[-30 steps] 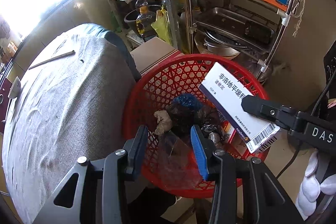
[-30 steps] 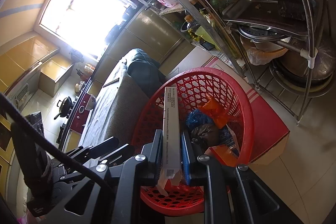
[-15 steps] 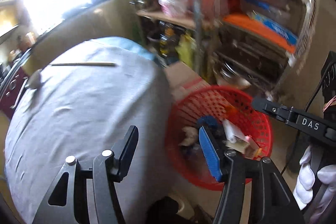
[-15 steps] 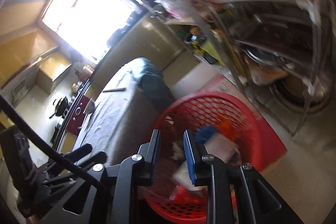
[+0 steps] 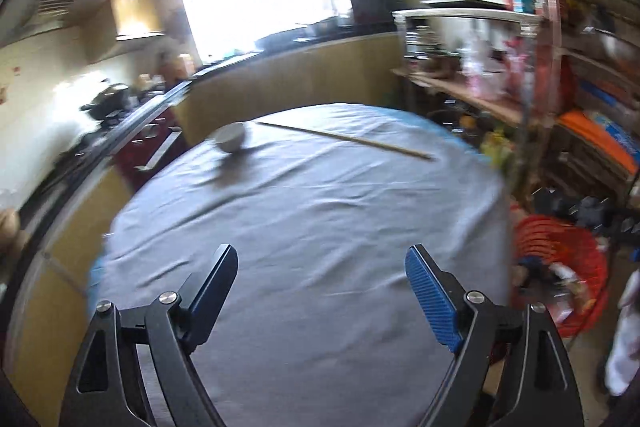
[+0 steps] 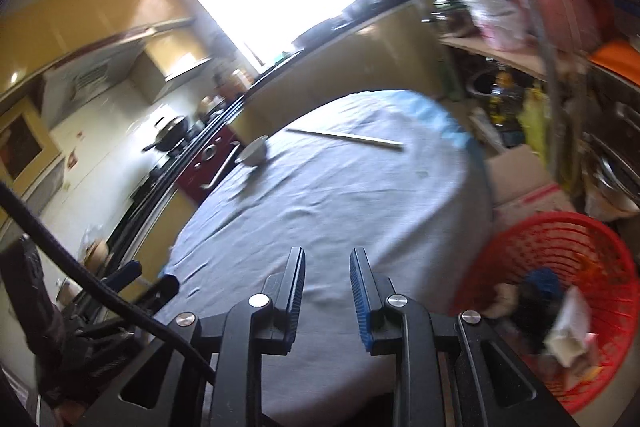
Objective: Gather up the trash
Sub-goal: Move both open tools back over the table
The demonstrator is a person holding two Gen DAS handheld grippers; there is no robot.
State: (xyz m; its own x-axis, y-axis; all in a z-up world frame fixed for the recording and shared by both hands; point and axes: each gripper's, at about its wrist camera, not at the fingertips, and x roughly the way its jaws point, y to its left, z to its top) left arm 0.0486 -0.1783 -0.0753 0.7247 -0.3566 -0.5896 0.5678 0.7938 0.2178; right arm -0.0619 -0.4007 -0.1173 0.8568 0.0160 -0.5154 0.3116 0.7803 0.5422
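A red mesh basket (image 5: 560, 247) (image 6: 560, 239) stands on the floor to the right of the round table and holds trash, including a white box (image 6: 570, 327). My left gripper (image 5: 320, 287) is wide open and empty over the near part of the grey tablecloth (image 5: 320, 211). My right gripper (image 6: 326, 279) is open with a narrow gap and empty, above the cloth (image 6: 340, 203) and left of the basket. A thin wooden stick (image 5: 348, 141) (image 6: 348, 137) and a white bowl (image 5: 230, 139) (image 6: 254, 151) lie on the far side of the table.
A metal rack (image 5: 560, 87) with pots, bags and boxes stands at the right. A cardboard box (image 6: 520, 179) sits on the floor behind the basket. A kitchen counter with a pan (image 6: 172, 131) runs along the left, under a bright window.
The right gripper let go of the white box, which now lies in the basket. Both grippers swung from above the basket to over the table, and the left jaws opened wider.
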